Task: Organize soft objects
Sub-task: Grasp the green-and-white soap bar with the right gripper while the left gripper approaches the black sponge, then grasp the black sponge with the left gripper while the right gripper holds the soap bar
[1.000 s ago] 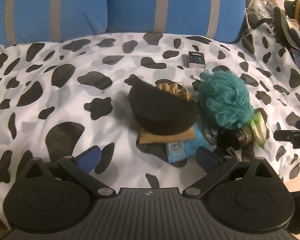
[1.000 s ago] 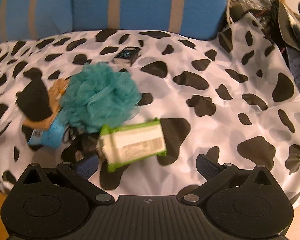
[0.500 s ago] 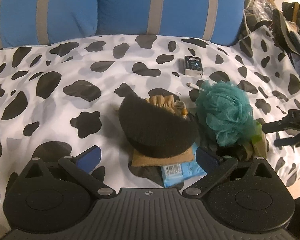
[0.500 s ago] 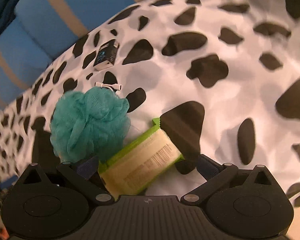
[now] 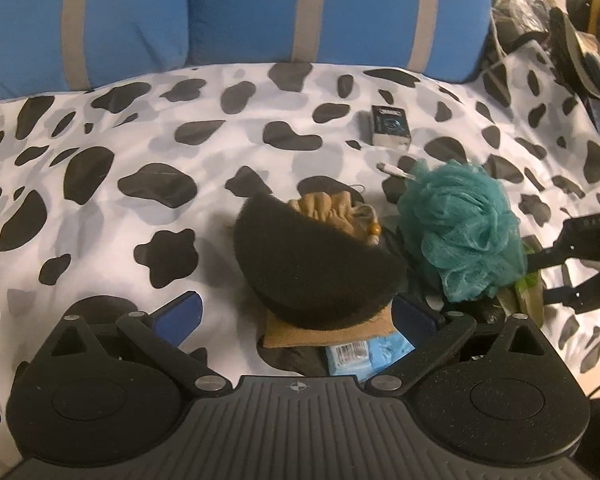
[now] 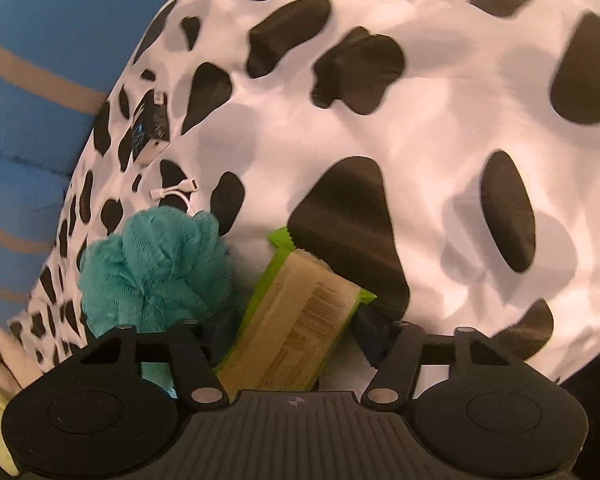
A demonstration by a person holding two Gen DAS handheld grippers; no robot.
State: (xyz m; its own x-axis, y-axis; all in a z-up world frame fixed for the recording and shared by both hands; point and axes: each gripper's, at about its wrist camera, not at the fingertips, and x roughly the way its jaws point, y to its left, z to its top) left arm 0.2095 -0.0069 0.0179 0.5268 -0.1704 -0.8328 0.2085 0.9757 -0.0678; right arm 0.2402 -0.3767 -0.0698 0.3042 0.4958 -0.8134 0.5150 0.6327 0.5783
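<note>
I am closing the right gripper point(image 6: 288, 336) around the green packet point(image 6: 296, 312) lying on the bed beside the teal loofah point(image 6: 156, 264), left gripper point(image 5: 296, 316) idling open; mesh risks snagging.

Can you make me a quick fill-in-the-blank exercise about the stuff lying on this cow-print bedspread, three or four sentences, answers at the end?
1. The fluffy bath pouf is ____ in colour.
2. The pillows behind the cow-print bedspread are blue with ____ stripes.
3. The packet between the right hand-held gripper's fingers has a ____ border.
4. The black hat rests on a brown ____ pouch.

Answers: teal; grey; green; burlap
</note>
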